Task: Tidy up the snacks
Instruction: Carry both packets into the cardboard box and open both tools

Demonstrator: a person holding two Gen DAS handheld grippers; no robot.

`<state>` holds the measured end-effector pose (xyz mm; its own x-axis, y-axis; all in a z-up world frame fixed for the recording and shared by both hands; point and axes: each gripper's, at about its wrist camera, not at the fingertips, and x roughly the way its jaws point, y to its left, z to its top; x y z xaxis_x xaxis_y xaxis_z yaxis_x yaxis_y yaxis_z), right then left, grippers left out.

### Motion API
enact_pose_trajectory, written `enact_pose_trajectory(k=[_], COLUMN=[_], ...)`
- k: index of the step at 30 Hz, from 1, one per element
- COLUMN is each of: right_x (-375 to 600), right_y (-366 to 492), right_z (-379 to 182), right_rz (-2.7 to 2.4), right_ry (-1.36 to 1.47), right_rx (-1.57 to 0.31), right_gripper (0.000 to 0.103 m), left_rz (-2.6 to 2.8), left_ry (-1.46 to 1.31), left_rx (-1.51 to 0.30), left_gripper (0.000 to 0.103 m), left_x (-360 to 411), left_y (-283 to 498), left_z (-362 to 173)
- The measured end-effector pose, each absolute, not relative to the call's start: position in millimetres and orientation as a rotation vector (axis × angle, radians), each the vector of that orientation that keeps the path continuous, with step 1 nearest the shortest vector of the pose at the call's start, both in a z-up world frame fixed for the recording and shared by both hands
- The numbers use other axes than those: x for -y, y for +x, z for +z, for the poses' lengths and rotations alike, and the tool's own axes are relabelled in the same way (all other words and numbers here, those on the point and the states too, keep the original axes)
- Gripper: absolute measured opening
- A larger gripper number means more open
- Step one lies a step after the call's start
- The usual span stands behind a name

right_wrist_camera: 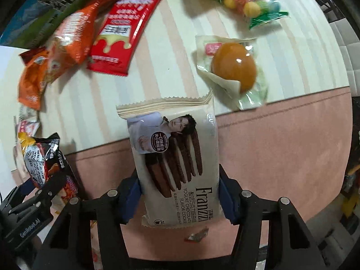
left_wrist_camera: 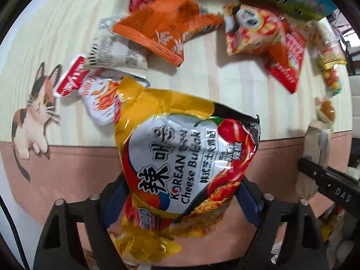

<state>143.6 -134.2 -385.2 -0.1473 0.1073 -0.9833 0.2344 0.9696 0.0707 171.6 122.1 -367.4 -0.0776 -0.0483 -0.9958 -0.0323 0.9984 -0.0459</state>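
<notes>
My left gripper [left_wrist_camera: 180,199] is shut on a yellow Korean Cheese Buldak noodle bag [left_wrist_camera: 180,153] and holds it above the table's pink front border. My right gripper [right_wrist_camera: 180,194] is shut on a cream Franzzi cookie pack [right_wrist_camera: 177,164], also held above the pink border. In the right wrist view the left gripper [right_wrist_camera: 33,200] with the noodle bag [right_wrist_camera: 42,155] shows at the lower left. In the left wrist view the right gripper's black body [left_wrist_camera: 330,184] and the cookie pack's edge [left_wrist_camera: 317,144] show at the right.
Loose snacks lie on the striped table: an orange bag [left_wrist_camera: 166,27], a grey packet [left_wrist_camera: 114,49], a red-white packet [left_wrist_camera: 90,92], a panda bag [left_wrist_camera: 258,29], a red packet [right_wrist_camera: 126,27], a candy bag [right_wrist_camera: 247,0], a wrapped bun [right_wrist_camera: 234,67]. A cat picture [left_wrist_camera: 33,117] is at left.
</notes>
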Motion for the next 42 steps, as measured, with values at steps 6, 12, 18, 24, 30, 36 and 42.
enact_pose_trajectory(k=[6,12,18,24,30,36,42], right_x=[146,140,117,109,105,93,95], right_y=[139,169,233,338,441,501,539], right_z=[-324,-256,-198,-168,-194,-248,-309], right_rz=[-0.002,0.127,0.266,0.305,0.299,0.284,0.249], right_ry=[0.293,0.282,0.284,0.238,0.214,0.159,0.116], right_rx=[-1.648,-1.567,-1.455,-1.370,-1.408,-1.476,-1.540], right_gripper=[0.062,0.062,0.062,0.063,0.063,0.063,0.063], left_rz=[-0.036,-0.002,-0.055,-0.087,-0.063,-0.074,-0.093], left_ry=[-0.100,-0.116,-0.208,-0.269,-0.270,-0.266,-0.284], left_rx=[-1.576,-1.481,-1.334,-1.349,-1.472,-1.578,-1.648], left_gripper=[0.075,0.075,0.075,0.075,0.075,0.075,0.075], left_x=[-121,-107,-101,-102,-98,-81,-61], left_y=[165,179,245,357,466,530,559], left_z=[-330,-276,-170,-155,-211,-273,-313])
